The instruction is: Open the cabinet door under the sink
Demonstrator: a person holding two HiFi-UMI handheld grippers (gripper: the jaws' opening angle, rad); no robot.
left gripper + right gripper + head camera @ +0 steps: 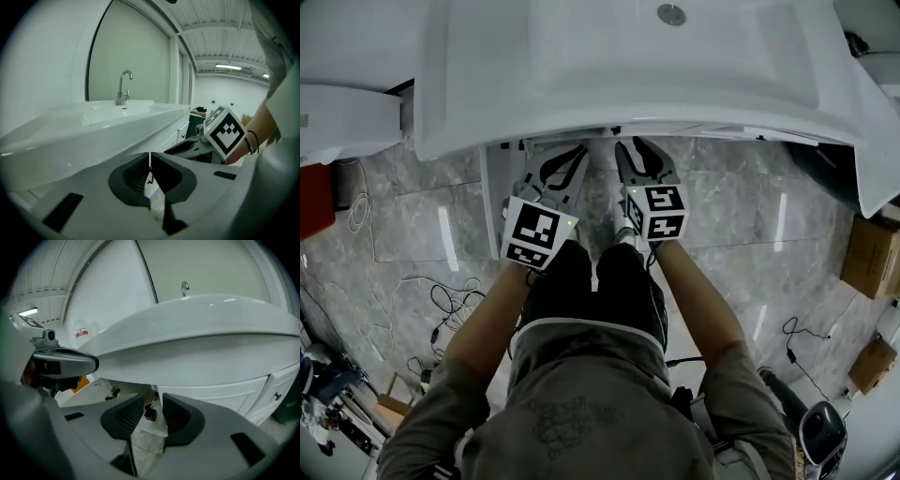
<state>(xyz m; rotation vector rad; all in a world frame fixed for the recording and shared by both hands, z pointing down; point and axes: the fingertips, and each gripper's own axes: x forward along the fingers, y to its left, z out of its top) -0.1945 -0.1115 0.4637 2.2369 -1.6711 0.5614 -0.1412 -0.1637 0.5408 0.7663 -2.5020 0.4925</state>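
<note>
From above, the white sink [581,84] overhangs the cabinet. Both grippers sit side by side just under its front rim, pointing at the cabinet. My left gripper [578,150] [150,155] is shut, its jaws meeting at the tips with nothing held. Below the tips a small dark handle [149,178] shows, farther off. My right gripper [633,145] [153,397] is open. A small black knob [150,413] shows through its gap, untouched by the pads. White cabinet doors [211,399] [180,133] stand beneath the basin.
A white panel [84,401] with a dark handle [112,392] slants at the left of the right gripper view. The faucet [124,86] stands on the sink. Grey tiled floor [750,216] carries cables [441,300] and cardboard boxes [872,253]. The person's legs stand close behind the grippers.
</note>
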